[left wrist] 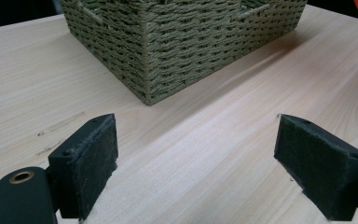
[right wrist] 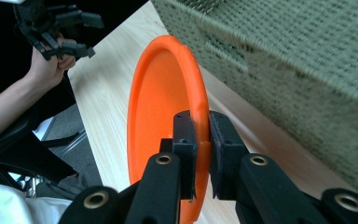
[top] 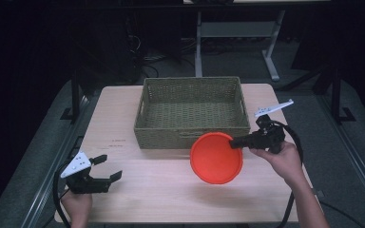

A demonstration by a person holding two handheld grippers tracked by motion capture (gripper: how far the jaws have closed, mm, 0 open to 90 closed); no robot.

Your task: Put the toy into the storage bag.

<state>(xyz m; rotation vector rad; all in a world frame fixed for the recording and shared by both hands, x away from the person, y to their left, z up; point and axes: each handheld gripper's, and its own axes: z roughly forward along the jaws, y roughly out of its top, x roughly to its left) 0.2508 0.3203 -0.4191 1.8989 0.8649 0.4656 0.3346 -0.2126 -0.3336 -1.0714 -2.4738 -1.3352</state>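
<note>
An orange plate [top: 216, 158] hangs tilted above the table just in front of the woven basket [top: 192, 111]. My right gripper [top: 236, 141] is shut on the plate's right rim; in the right gripper view the rim [right wrist: 200, 122] sits clamped between the two black pads, with the plate [right wrist: 161, 102] standing on edge beside the basket wall [right wrist: 298, 60]. My left gripper [top: 108, 167] is open near the table's front left corner, nothing between its pads [left wrist: 91, 161]. It points toward the basket's corner [left wrist: 168, 51].
The light wooden table [top: 138, 199] has bare surface in front and left of the basket. The basket looks empty inside. Desk legs and cables stand on the dark floor behind the table.
</note>
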